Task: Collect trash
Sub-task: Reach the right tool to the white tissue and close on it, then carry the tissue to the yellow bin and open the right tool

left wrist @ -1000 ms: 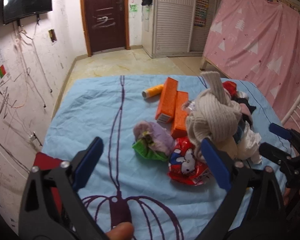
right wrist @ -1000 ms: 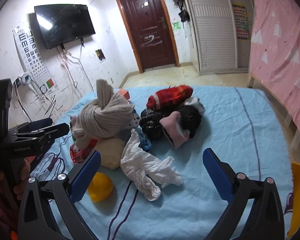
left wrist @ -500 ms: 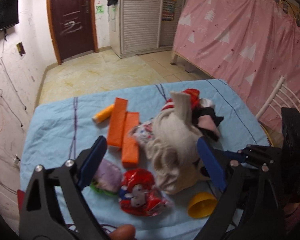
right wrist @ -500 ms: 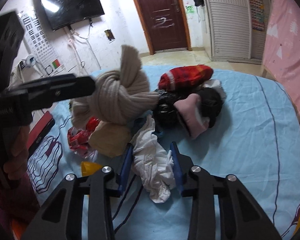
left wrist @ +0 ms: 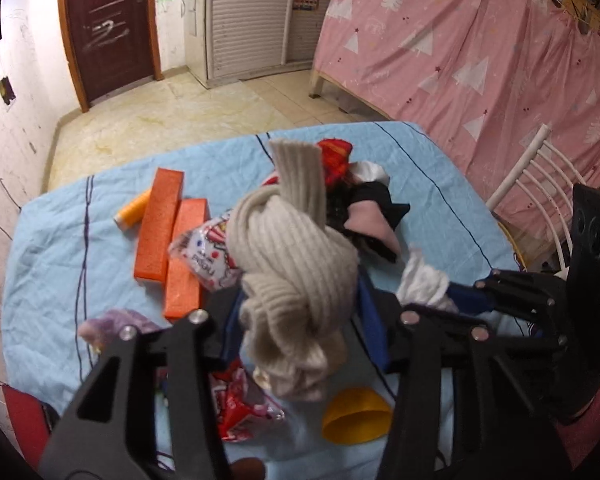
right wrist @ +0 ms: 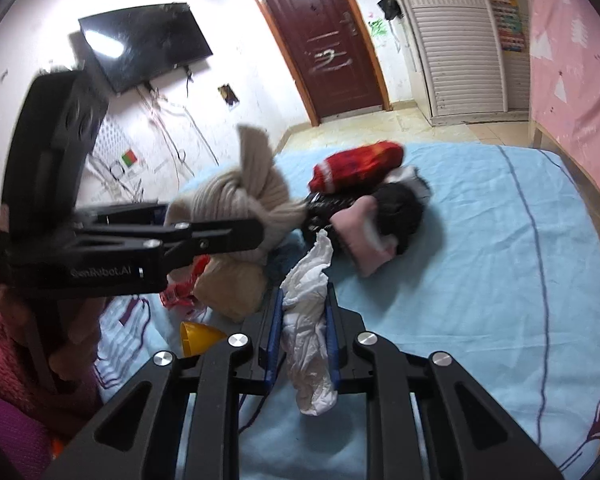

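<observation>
My left gripper [left wrist: 300,320] is shut on a knotted beige knit scarf [left wrist: 296,256] and holds it above the blue-covered table [left wrist: 60,248]; the scarf also shows in the right wrist view [right wrist: 240,196]. My right gripper [right wrist: 302,336] is shut on crumpled white tissue [right wrist: 308,332], which also shows in the left wrist view [left wrist: 424,280]. A red snack wrapper [left wrist: 240,404] and a white-red snack bag [left wrist: 204,252] lie under the scarf.
Two orange boxes [left wrist: 160,224], an orange thread spool [left wrist: 132,212], a yellow cup [left wrist: 356,420], a purple-green wad [left wrist: 116,324] and a pile of red, black and pink clothes [right wrist: 372,200] lie on the table. A white chair [left wrist: 536,176] stands at the right.
My left gripper closed on the beige scarf and lifted it. My right gripper closed on the white tissue and raised it.
</observation>
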The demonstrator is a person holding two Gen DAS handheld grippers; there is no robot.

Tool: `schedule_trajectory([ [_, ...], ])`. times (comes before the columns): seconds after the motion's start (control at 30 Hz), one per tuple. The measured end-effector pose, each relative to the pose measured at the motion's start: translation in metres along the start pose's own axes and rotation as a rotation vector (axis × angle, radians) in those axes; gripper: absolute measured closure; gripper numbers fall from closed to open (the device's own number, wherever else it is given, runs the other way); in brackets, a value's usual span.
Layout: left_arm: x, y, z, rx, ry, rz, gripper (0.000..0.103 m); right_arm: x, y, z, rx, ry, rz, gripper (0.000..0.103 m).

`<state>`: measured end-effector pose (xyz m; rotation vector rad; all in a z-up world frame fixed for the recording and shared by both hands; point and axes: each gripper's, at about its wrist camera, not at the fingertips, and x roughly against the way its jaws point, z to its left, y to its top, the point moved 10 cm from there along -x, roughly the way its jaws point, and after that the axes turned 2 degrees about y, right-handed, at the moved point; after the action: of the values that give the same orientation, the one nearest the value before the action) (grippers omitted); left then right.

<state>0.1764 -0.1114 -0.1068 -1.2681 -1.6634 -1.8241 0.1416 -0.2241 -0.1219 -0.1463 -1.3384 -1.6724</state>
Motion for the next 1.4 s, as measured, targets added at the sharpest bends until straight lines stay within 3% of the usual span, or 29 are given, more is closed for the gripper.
schedule_trajectory([
  [0.3,0.041,0.025,-0.027,-0.05,0.02,-0.113,0.057,0.055,0.017,-0.03,-0.068,0.008,-0.148,0.09],
  [0.67,0.046,0.06,-0.12,-0.174,-0.052,-0.151,0.057,0.15,0.02,-0.118,-0.185,-0.159,-0.342,0.09],
  [0.97,0.017,0.067,-0.224,-0.258,-0.166,-0.09,0.057,0.206,0.004,-0.18,-0.285,-0.306,-0.456,0.09],
  [1.27,-0.035,0.046,-0.313,-0.345,-0.271,0.05,0.056,0.252,-0.023,-0.232,-0.379,-0.41,-0.535,0.09],
  [1.4,-0.047,0.036,-0.331,-0.371,-0.286,0.081,0.046,0.262,-0.028,-0.247,-0.417,-0.413,-0.555,0.09],
])
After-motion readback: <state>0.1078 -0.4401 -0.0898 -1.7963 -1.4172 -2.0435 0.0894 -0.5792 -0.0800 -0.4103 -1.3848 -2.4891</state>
